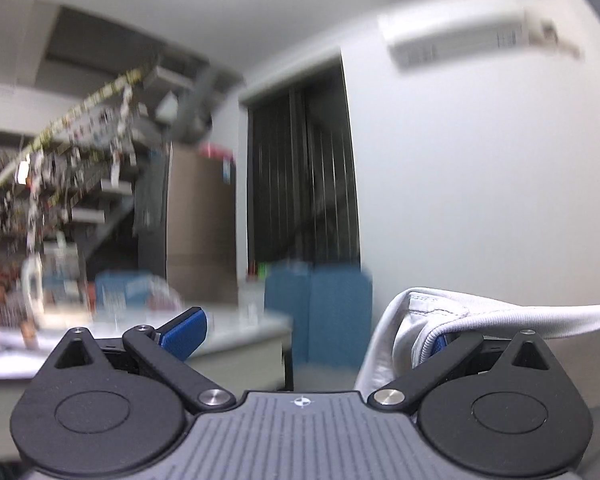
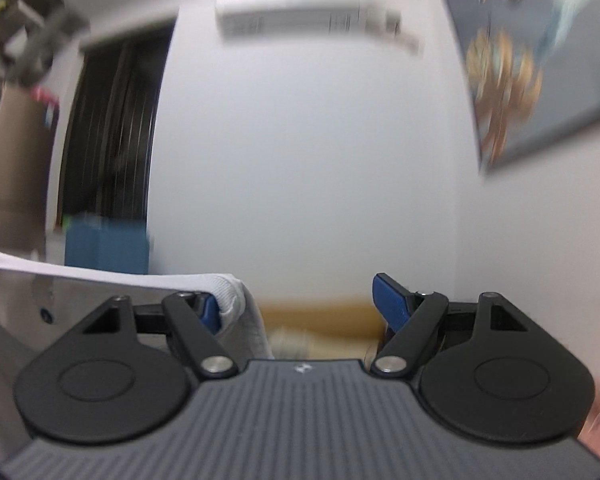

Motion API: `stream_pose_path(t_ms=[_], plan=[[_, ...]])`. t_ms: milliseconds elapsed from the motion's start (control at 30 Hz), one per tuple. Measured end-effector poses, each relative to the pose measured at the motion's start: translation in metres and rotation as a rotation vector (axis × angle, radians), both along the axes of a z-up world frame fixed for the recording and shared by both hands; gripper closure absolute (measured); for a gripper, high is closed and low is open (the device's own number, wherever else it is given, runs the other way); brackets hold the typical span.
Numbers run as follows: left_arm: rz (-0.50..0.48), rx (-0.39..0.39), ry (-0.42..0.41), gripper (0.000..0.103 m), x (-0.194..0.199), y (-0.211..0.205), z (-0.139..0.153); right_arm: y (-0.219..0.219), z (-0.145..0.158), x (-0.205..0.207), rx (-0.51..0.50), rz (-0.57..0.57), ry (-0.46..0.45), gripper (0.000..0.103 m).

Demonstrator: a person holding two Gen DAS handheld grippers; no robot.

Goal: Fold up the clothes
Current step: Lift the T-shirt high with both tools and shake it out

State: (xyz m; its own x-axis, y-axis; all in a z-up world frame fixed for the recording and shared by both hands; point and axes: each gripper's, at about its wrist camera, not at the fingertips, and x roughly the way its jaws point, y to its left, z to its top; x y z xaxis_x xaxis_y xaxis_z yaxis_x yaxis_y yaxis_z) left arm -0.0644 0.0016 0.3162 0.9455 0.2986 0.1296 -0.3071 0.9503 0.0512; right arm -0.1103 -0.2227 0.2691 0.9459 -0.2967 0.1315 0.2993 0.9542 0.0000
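A white garment [image 1: 452, 320] hangs over the right finger of my left gripper [image 1: 316, 332], whose jaws stand wide apart; the cloth is hooked on that one blue finger, not pinched. The same garment [image 2: 140, 280] stretches from the left edge onto the left finger of my right gripper [image 2: 304, 304], also wide open, with its ribbed edge wrapped round the blue pad. Both grippers point up and forward at the room, holding the garment stretched between them in the air. The rest of the garment hangs out of sight below.
A cluttered desk [image 1: 236, 336] and shelves [image 1: 80, 168] lie to the left. Blue bins [image 1: 320, 312] stand by a dark doorway [image 1: 300, 176]. An air conditioner [image 2: 292, 12] and a picture [image 2: 540, 64] hang on the white walls. A wooden surface [image 2: 320, 320] shows below.
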Motion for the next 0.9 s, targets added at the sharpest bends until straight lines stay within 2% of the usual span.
stream_pose_path(t_ms=[133,200,367,533,667,767,900], plan=[[-0.039,-0.015,-0.094,0.000,-0.059,-0.002,0.105,0.001,0.102,-0.064,-0.018,0.002,-0.138,0.027],[-0.051,-0.004,-0.140,0.000,-0.089,-0.006,0.151,0.001,0.142,-0.097,-0.031,-0.010,-0.199,0.026],[-0.085,-0.029,-0.255,0.000,-0.171,-0.010,0.230,0.000,0.219,-0.178,-0.053,-0.043,-0.320,0.024],[-0.148,-0.110,-0.289,0.000,-0.235,-0.001,0.274,0.001,0.259,-0.236,-0.085,-0.053,-0.369,0.024],[-0.187,-0.146,-0.300,0.000,-0.274,0.014,0.298,0.005,0.270,-0.262,-0.081,-0.014,-0.376,0.024],[-0.196,-0.170,-0.280,0.000,-0.281,0.028,0.304,0.010,0.276,-0.268,-0.064,0.023,-0.362,0.024],[-0.195,-0.197,-0.239,0.000,-0.271,0.050,0.304,0.020,0.283,-0.266,-0.048,0.071,-0.340,0.024]])
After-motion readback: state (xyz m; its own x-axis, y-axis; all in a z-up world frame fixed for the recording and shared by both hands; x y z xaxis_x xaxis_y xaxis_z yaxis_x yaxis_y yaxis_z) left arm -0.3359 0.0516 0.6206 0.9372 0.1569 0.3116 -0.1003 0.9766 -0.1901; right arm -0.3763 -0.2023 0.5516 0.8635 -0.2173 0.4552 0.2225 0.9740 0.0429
